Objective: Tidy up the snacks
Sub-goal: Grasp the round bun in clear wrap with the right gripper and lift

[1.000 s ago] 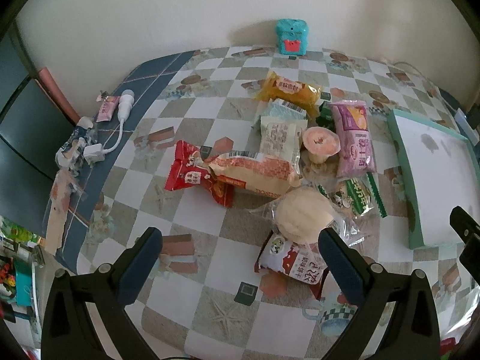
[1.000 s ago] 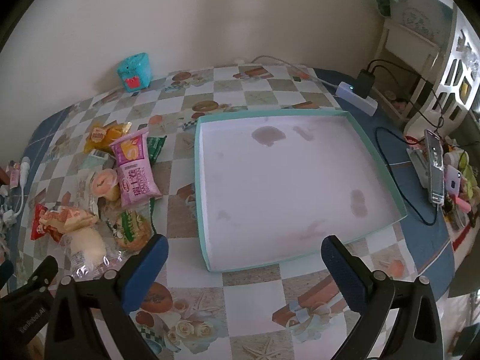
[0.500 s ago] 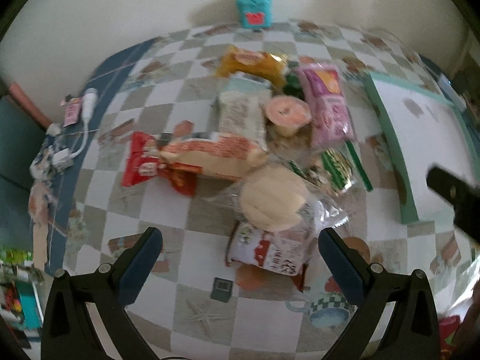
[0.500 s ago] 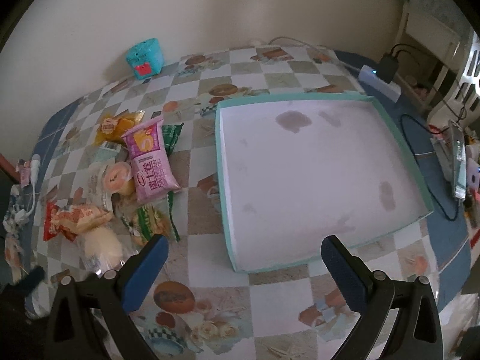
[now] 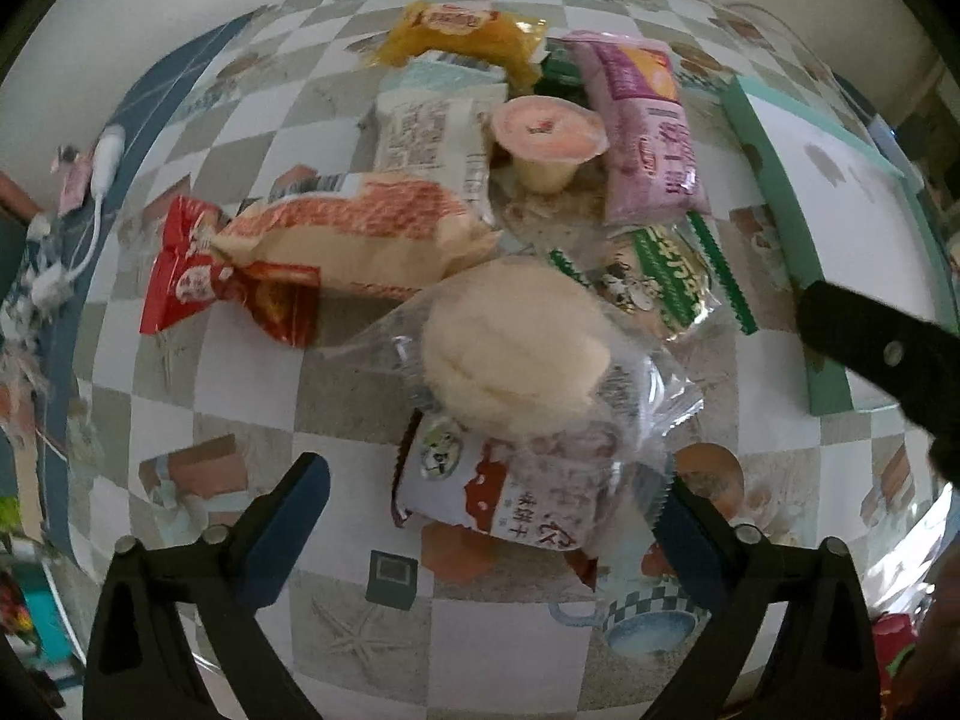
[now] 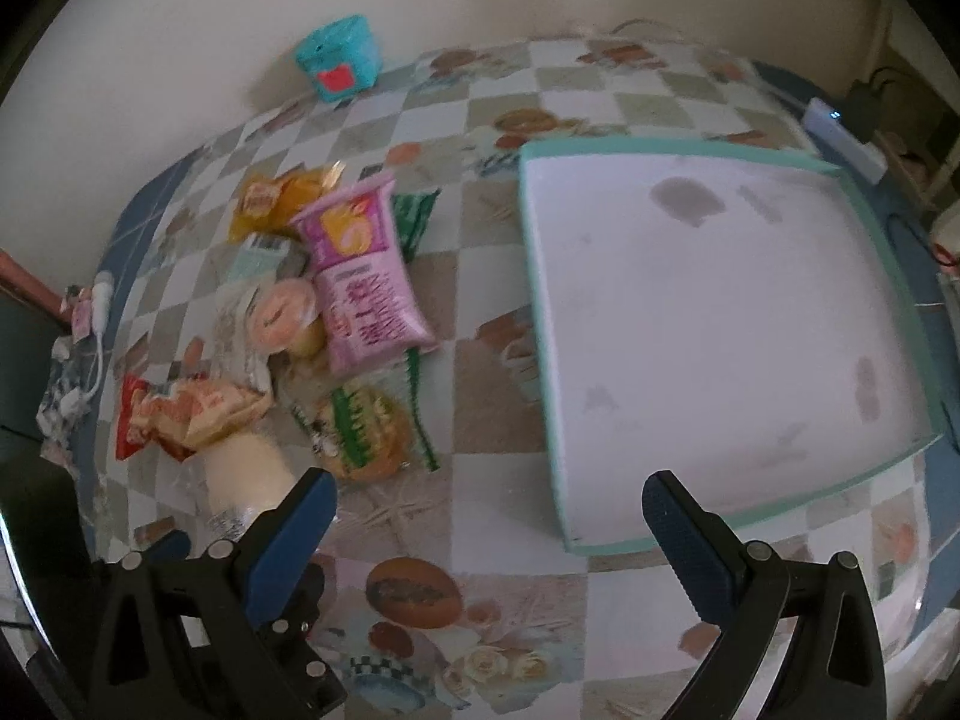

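Observation:
A pile of snack packs lies on the checked tablecloth. In the left wrist view my left gripper is open and empty, its jaws either side of a red-and-white packet under a clear-bagged pale bun. Behind are a red-orange bread bag, a pudding cup, a pink pack, a green-striped pack and a yellow pack. My right gripper is open and empty above the table between the pile and the teal-rimmed white tray. The pink pack and bun also show there.
A teal toy box stands by the back wall. A white cable and small items lie at the table's left edge. A power strip with plug sits beyond the tray. The tray's rim and the right gripper's finger show at right.
My left gripper has moved forward and down onto the pile; the bun and red-and-white packet now lie between its jaws. My right gripper has shifted left, toward the snacks.

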`<state>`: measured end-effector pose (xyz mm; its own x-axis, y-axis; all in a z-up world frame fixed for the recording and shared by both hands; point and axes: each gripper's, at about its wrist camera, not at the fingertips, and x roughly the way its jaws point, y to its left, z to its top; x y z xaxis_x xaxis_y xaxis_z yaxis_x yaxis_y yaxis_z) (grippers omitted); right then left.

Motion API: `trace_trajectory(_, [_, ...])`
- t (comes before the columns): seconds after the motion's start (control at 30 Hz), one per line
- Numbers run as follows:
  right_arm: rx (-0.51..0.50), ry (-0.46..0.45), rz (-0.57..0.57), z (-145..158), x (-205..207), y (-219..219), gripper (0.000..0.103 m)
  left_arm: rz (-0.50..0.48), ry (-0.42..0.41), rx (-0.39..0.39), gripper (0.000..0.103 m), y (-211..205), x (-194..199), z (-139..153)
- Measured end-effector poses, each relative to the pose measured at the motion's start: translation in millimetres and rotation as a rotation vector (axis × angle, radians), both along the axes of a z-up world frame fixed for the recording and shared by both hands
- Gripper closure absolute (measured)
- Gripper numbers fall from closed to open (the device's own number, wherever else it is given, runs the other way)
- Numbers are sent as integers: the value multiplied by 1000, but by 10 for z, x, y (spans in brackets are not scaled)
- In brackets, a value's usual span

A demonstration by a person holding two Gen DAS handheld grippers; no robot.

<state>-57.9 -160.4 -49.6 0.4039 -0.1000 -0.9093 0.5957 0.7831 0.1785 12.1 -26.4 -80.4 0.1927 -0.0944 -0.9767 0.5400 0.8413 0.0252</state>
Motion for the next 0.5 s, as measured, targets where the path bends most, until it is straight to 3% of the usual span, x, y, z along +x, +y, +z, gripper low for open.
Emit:
trace_trajectory(0.27, [71,-70,141,33,222,209,0,53,46,-95,29,277,76,36])
trace_trajectory(0.33, [83,-82,193,36,283,296,6,76,64,-130,30,371,107,39])
trace_trajectory(0.5, [126,-99,289,-11,381,466,8,122,91,-174,32,559,145,19])
